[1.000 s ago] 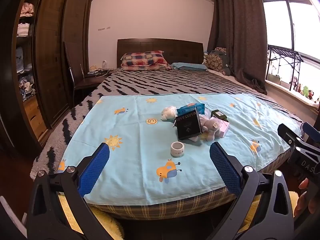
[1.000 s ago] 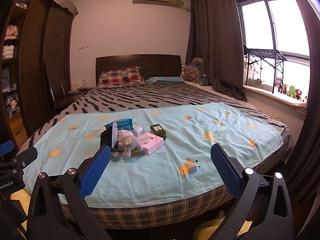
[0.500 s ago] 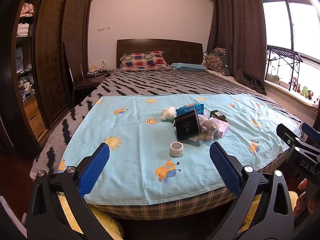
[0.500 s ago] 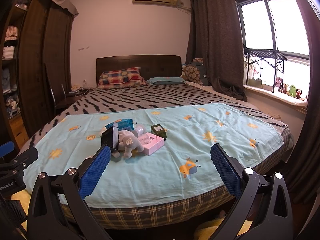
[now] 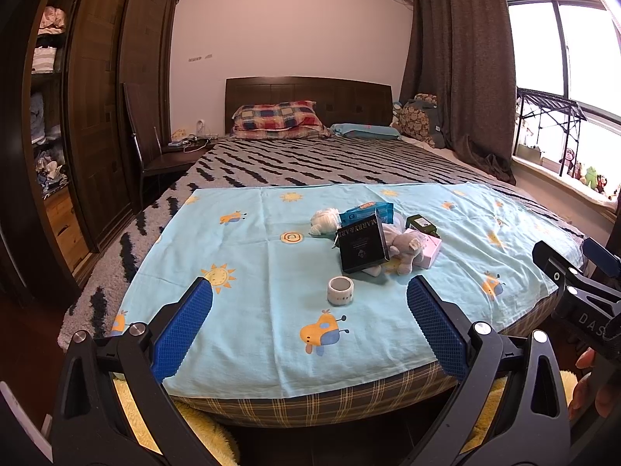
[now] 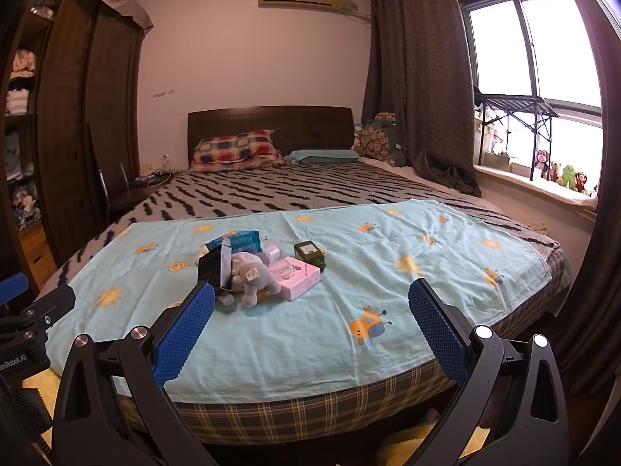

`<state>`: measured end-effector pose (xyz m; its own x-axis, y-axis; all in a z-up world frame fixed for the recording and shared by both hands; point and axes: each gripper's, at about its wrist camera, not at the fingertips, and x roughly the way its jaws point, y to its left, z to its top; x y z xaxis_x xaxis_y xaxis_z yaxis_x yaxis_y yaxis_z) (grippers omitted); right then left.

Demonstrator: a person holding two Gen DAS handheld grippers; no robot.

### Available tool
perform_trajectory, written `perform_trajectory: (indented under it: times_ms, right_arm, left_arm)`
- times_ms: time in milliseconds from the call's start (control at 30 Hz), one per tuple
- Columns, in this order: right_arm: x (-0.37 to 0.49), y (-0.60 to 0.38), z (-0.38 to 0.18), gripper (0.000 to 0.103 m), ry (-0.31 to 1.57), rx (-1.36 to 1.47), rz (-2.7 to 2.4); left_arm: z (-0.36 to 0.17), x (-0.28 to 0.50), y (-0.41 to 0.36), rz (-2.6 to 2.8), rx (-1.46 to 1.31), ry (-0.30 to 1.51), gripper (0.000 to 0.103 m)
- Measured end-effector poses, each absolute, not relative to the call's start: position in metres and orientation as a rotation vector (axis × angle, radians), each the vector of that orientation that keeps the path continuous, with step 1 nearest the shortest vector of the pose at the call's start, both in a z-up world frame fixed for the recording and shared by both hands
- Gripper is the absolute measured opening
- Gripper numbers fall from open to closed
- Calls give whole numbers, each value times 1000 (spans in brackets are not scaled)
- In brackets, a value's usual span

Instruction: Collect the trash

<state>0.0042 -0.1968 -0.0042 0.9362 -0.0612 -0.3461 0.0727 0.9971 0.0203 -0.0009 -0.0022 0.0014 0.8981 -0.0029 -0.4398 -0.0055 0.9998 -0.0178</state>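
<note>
A cluster of items lies on the light blue sheet (image 5: 252,264) at the foot of the bed: a black box (image 5: 362,244), a white tape roll (image 5: 340,290), a white crumpled wad (image 5: 324,220), a blue packet (image 5: 366,210), a grey plush toy (image 5: 407,246), a pink box (image 5: 430,249) and a dark green box (image 5: 421,223). The same cluster shows in the right wrist view, with the black box (image 6: 211,266) and plush toy (image 6: 254,273). My left gripper (image 5: 309,320) is open and empty, short of the bed edge. My right gripper (image 6: 310,322) is open and empty too.
The bed has a striped cover (image 5: 310,163), pillows (image 5: 277,118) and a dark headboard. A wardrobe (image 5: 97,116) and chair (image 5: 155,155) stand to the left. A curtain (image 6: 419,97) and windowsill with toys (image 6: 562,174) are on the right. Yellow fluffy fabric (image 5: 198,423) lies below the bed edge.
Both views have shifted only slightly; the grippers stay open and the items on the sheet have not moved.
</note>
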Motion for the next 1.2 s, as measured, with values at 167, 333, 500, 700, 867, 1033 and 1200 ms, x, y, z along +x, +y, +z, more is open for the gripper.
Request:
perform_trajectory:
  times_ms: [167,333,500,700,867,1033,1200]
  right_arm:
    - [4,-197,-4,100,353,33,-69]
    - [4,-197,-4,100,353,34,-68]
    - [4,-197,-4,100,353,35,-67]
    - [4,-198,-4,100,354,34,-68]
    - [5,-197,-4,100,355,35,-69]
    - [6,-192,-4,100,357,33,-70]
    - [13,-190,-9,100,379,42,-59]
  left_arm:
    - [3,-1,-6,-2,-17,455,96]
    - [3,-2,-6,-2,-17,454,96]
    - [3,-2,-5,-2,-17,453,96]
    - [3,-2,-5,-1,-18,453,96]
    - [3,-2,-6,-2,-17,454,96]
    - [4,-3,-7,-8,-20,451,96]
    - [3,0,-6,-2,-17,457,96]
